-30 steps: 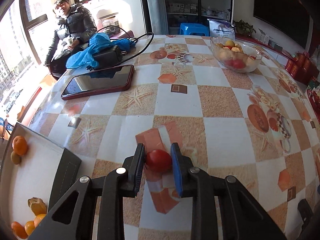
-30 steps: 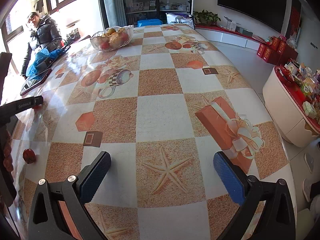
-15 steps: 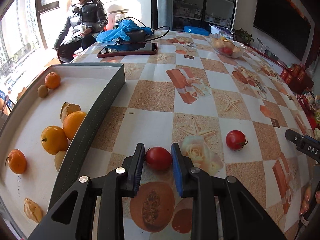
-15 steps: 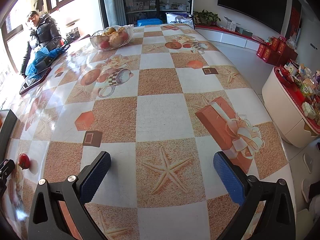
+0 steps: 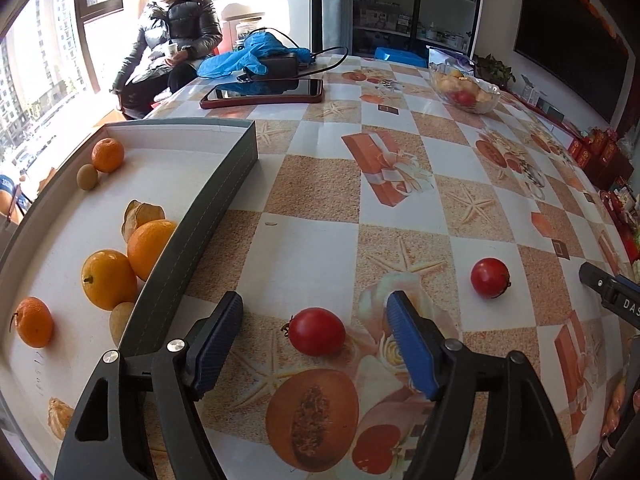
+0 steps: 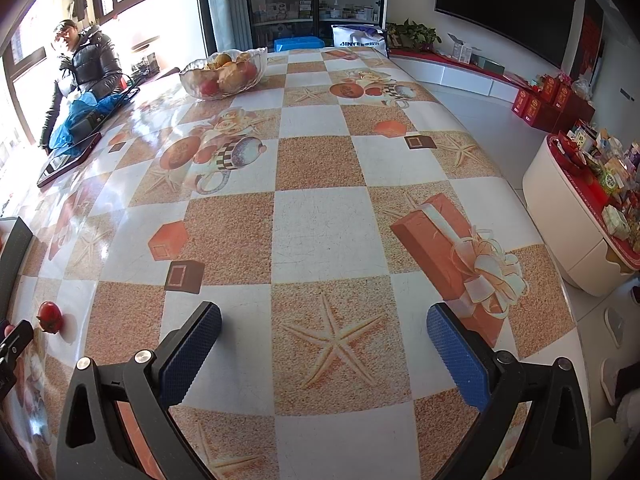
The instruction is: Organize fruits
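Note:
In the left wrist view my left gripper (image 5: 316,316) is open, with a red tomato (image 5: 317,331) resting on the table between its blue pads, touching neither. A second red tomato (image 5: 489,277) lies to its right; it also shows in the right wrist view (image 6: 49,316). A grey-walled tray (image 5: 208,216) on the left holds several oranges (image 5: 108,278) and small pale fruits. My right gripper (image 6: 322,354) is open and empty over the checked tablecloth; its tip shows at the right edge of the left wrist view (image 5: 608,290).
A glass fruit bowl (image 6: 224,74) stands at the far end of the table. A red-cased phone (image 5: 262,92), a blue cloth (image 5: 248,60) and a black cable lie far left. A seated person (image 5: 168,36) is beyond the table. The table edge drops off on the right.
My left gripper carried the tomato back to beside the tray, then opened and let it go onto the table. The right gripper has not moved.

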Available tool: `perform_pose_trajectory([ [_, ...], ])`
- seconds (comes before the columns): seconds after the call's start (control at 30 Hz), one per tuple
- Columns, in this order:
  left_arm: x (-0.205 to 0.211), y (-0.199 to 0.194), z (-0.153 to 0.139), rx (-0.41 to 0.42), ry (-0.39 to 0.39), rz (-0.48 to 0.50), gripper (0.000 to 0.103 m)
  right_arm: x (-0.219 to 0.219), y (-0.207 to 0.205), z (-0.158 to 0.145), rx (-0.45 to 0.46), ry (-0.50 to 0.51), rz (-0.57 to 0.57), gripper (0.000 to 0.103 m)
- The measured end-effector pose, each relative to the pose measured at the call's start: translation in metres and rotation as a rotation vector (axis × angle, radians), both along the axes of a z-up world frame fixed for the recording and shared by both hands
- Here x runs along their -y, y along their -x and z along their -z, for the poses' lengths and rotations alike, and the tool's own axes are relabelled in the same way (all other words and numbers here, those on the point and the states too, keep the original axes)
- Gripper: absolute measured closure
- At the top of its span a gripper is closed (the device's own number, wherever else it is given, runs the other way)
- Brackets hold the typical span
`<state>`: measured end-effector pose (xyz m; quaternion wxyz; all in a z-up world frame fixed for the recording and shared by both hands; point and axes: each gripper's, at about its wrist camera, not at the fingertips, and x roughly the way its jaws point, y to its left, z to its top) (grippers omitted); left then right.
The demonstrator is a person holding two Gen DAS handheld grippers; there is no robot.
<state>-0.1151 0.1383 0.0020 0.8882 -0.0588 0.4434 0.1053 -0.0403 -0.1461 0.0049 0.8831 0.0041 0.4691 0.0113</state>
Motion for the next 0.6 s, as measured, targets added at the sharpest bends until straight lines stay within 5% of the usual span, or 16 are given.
perform_pose_trajectory([
  [0.6,-0.0005,-0.0002,0.0004,-0.001,0.0,0.0,0.022,-0.0005,-0.0003,0.0011,-0.001,0.003,0.001,0.0],
])
